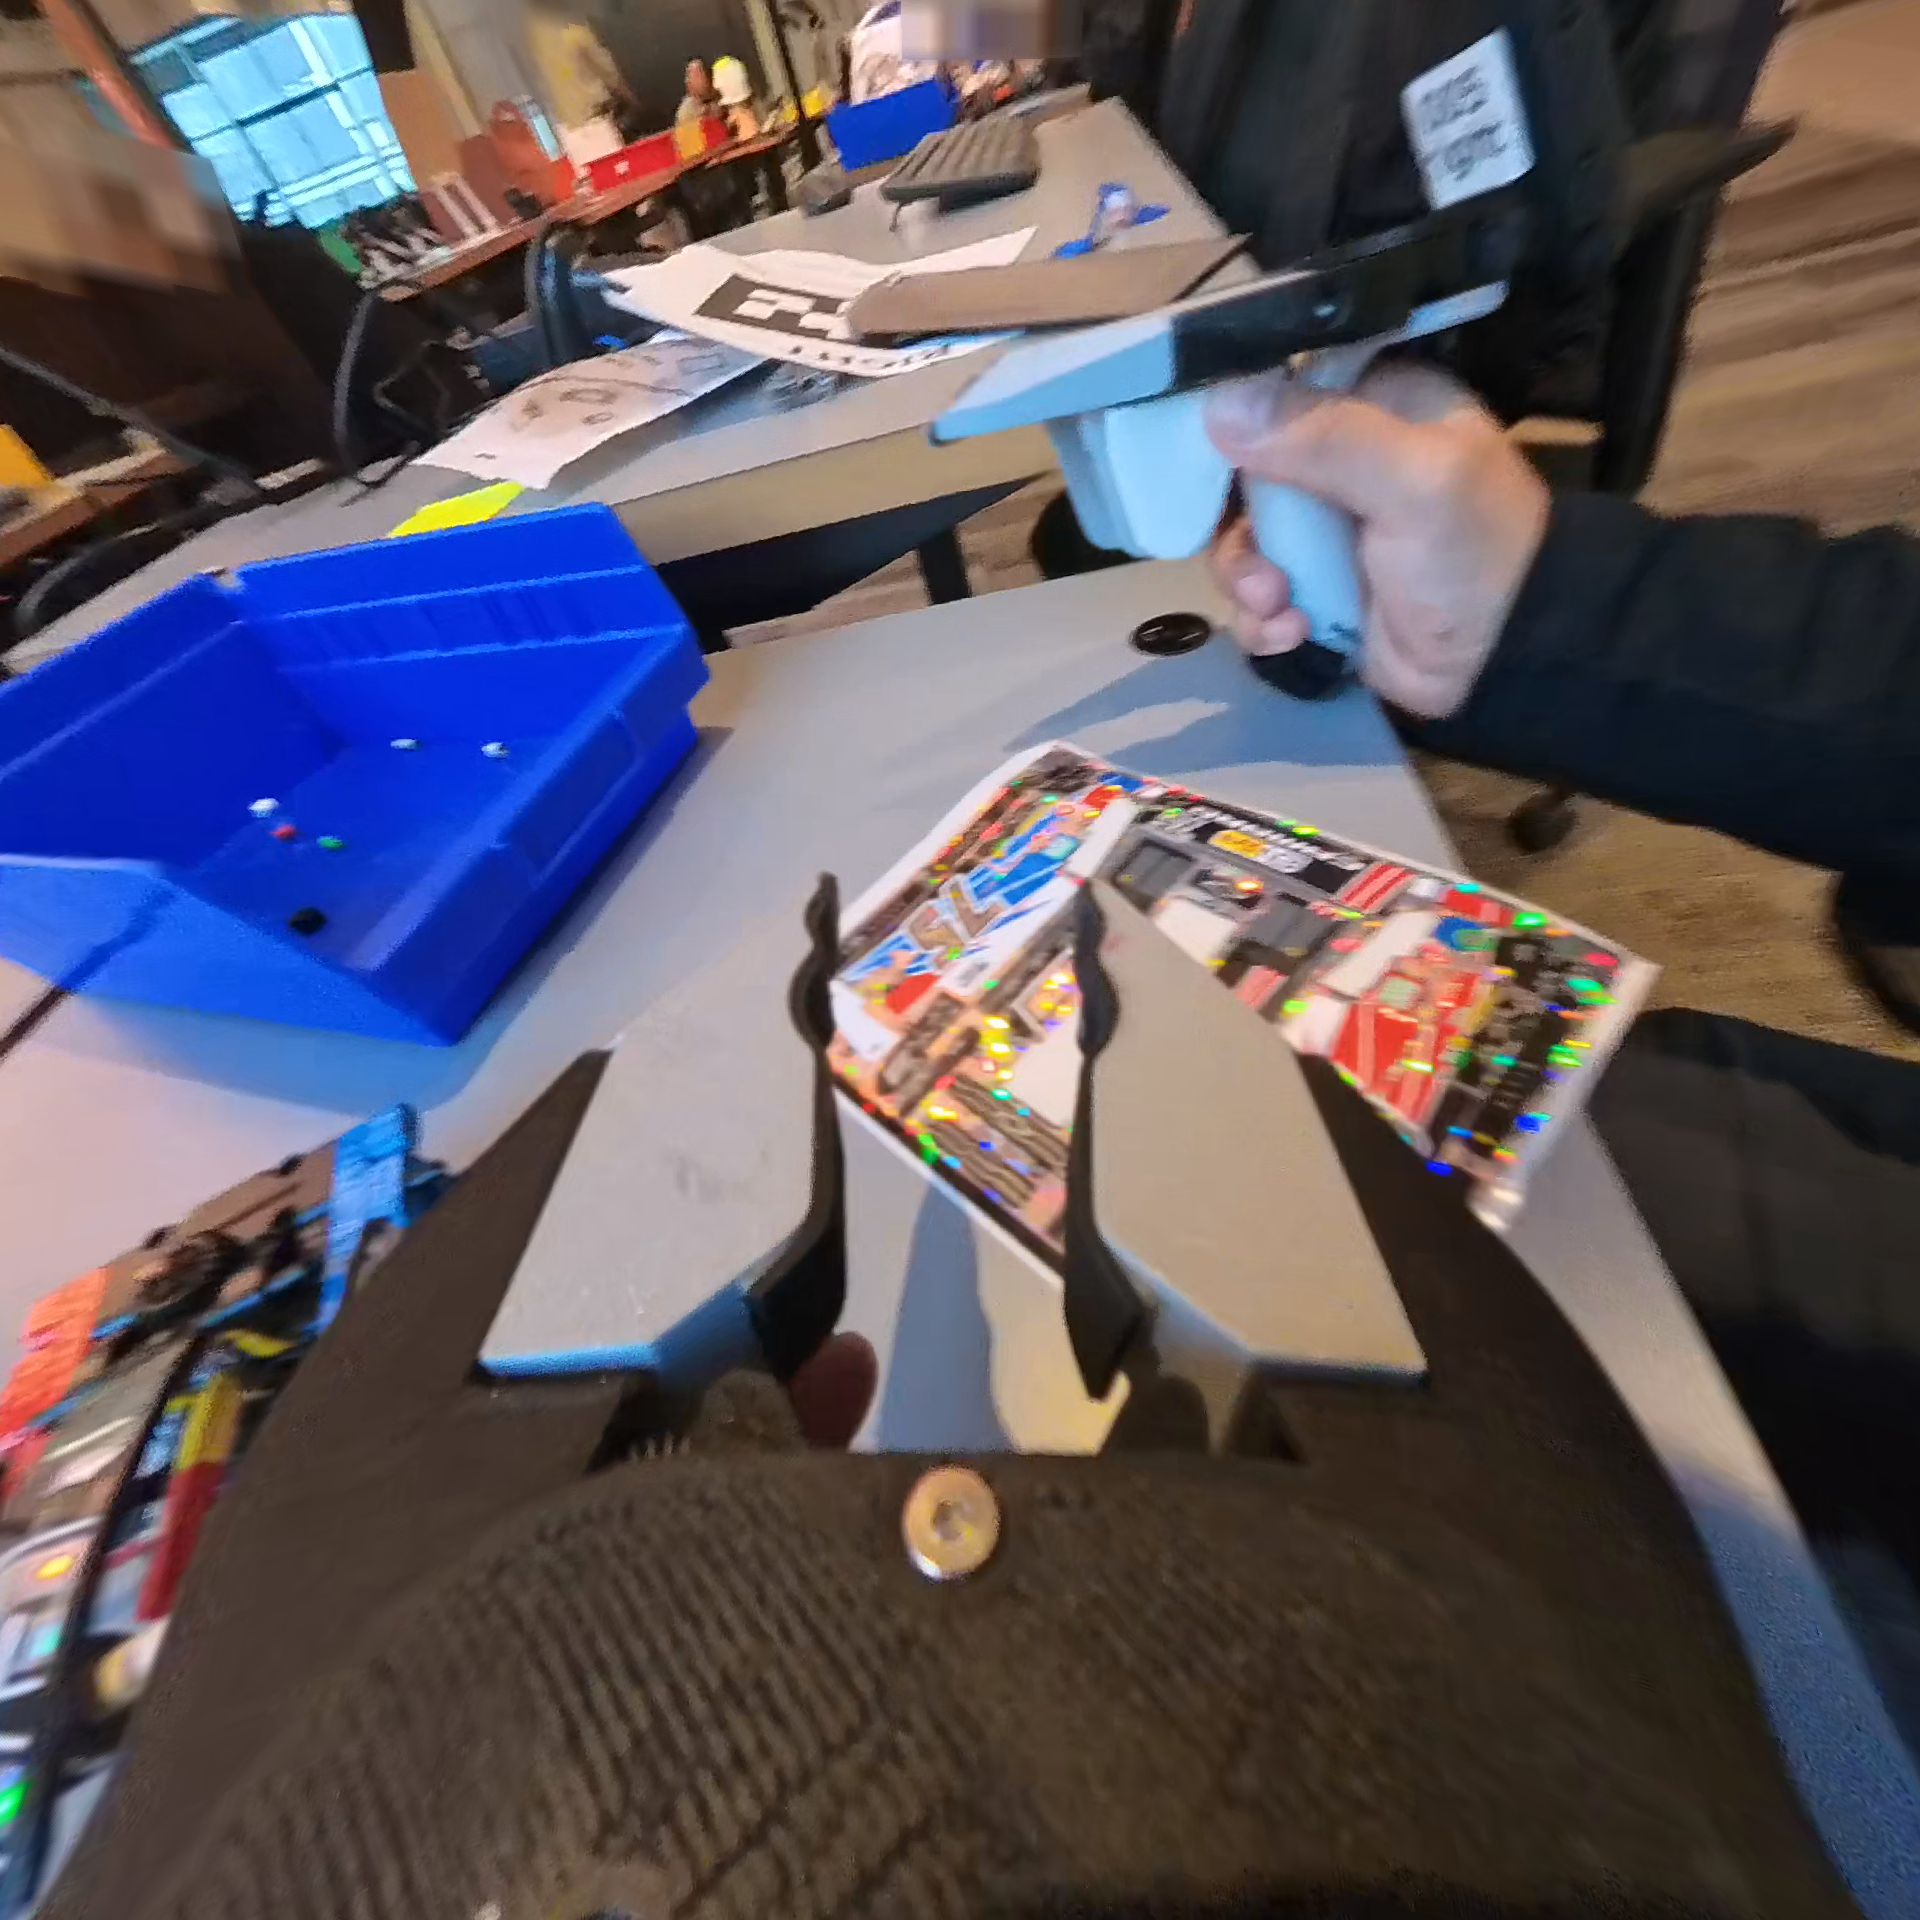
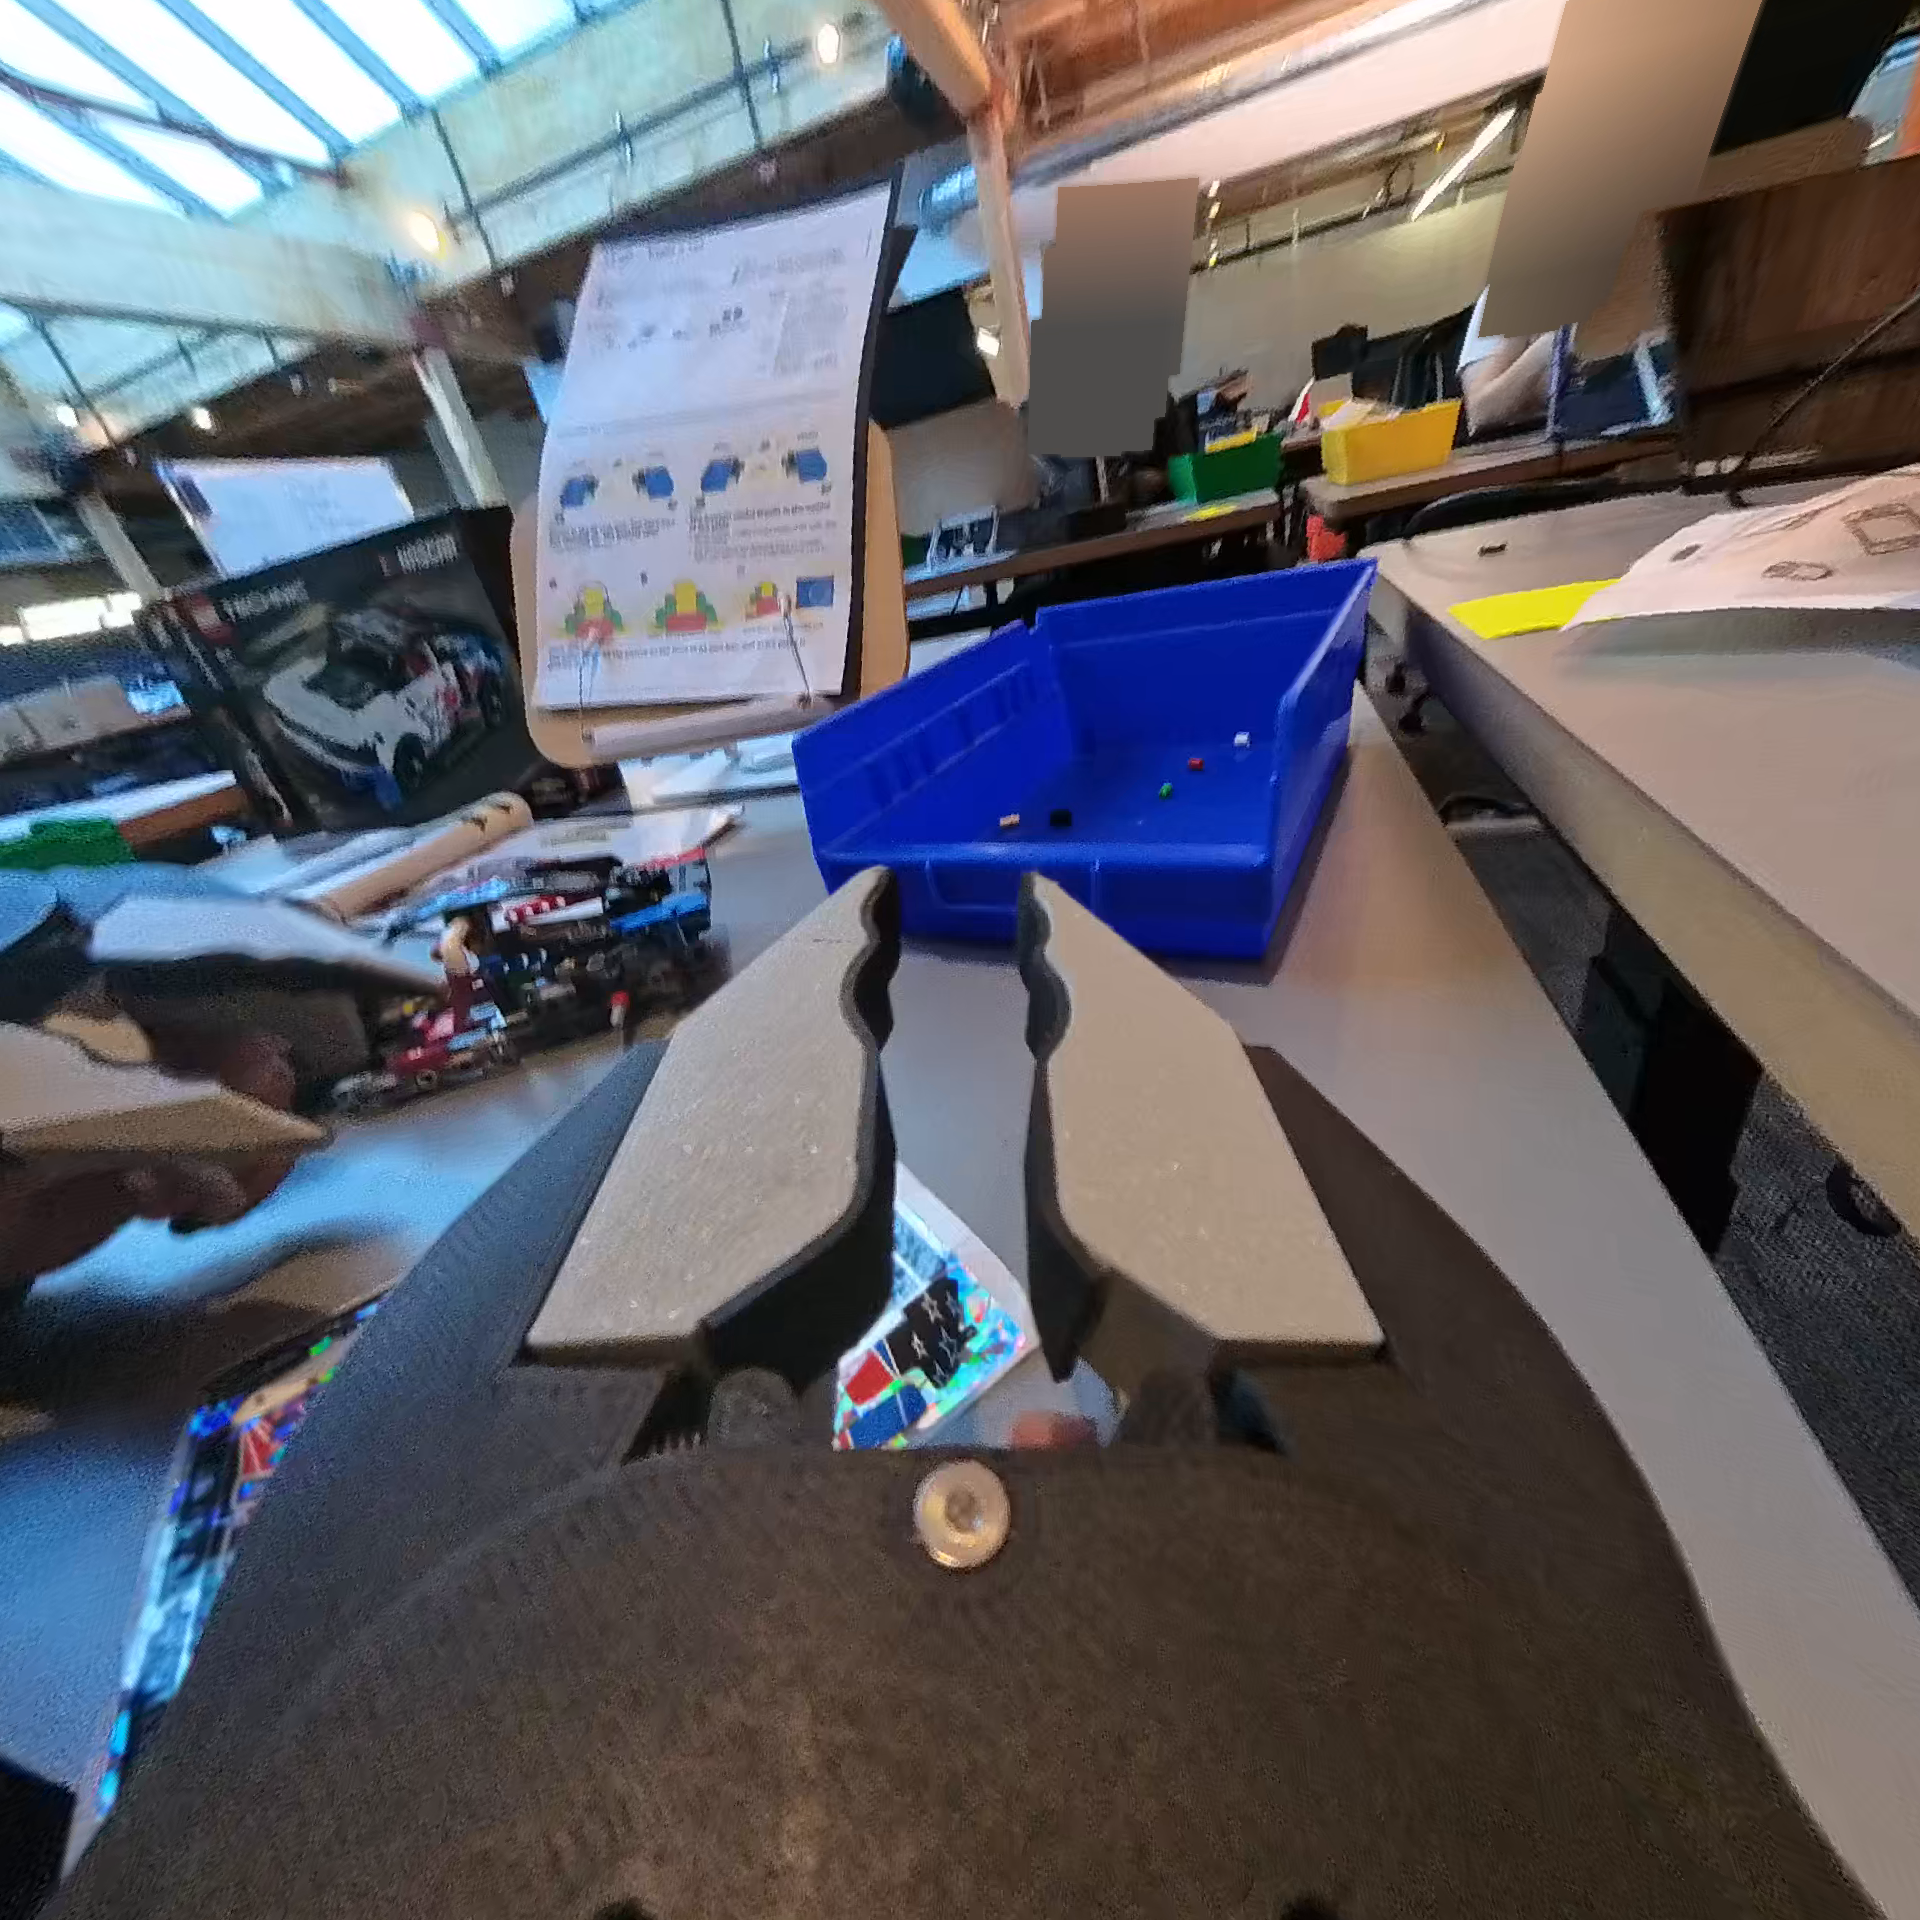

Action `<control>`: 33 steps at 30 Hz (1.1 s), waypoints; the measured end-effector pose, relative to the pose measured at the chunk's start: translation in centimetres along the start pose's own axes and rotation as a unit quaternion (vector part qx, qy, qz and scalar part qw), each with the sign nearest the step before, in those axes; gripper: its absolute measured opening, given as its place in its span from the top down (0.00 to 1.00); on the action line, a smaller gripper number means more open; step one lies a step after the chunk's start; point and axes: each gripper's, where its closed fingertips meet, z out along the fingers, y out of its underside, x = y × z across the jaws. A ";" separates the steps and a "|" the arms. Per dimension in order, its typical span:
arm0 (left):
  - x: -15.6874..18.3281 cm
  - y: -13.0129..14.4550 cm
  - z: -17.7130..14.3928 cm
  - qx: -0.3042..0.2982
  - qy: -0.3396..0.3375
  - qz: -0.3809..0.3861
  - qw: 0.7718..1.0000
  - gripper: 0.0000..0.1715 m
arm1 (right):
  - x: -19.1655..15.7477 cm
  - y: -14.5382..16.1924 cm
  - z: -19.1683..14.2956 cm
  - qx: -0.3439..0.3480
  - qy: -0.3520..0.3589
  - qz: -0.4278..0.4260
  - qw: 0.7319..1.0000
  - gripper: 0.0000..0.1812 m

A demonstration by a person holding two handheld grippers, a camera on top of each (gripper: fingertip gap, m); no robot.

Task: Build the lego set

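Observation:
A glittery sticker sheet point(image 1: 1278, 987) lies flat on the grey table point(image 1: 935, 727). My left gripper point(image 1: 956, 914) hovers over its near-left corner, open and empty. My right gripper point(image 2: 956, 914) is held above the table, its jaws a small gap apart and empty; the sheet's corner point(image 2: 935, 1330) shows below between the fingers. In the left wrist view the right gripper point(image 1: 997, 405) is raised at upper right, held by a hand point(image 1: 1392, 530). A partly built lego car point(image 2: 561, 956) sits left of centre. The left gripper point(image 2: 343, 1049) is blurred beside it.
A blue bin point(image 1: 468, 644) holds several tiny loose pieces point(image 1: 281, 826); it also shows in the right wrist view point(image 2: 1143, 914). An instruction booklet point(image 2: 707, 468) stands on a holder behind, next to the set's box point(image 2: 343, 665). Another sticker sheet point(image 1: 156, 1403) lies at the near left. Some 15 cm of space lies between my two pairs of fingers.

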 end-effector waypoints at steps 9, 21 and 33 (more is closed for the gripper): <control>0.4 1.2 1.1 -0.008 0.058 -0.054 0.997 0.69 | -2.3 2.2 1.7 -0.067 -0.046 -0.001 0.997 0.88; 0.8 1.6 0.8 -0.019 0.062 -0.043 0.997 0.66 | -2.4 2.4 2.1 -0.075 -0.060 0.018 0.995 0.87; 0.9 1.8 0.9 -0.027 0.061 -0.043 0.997 0.68 | -2.7 2.6 2.1 -0.080 -0.065 0.010 0.995 0.87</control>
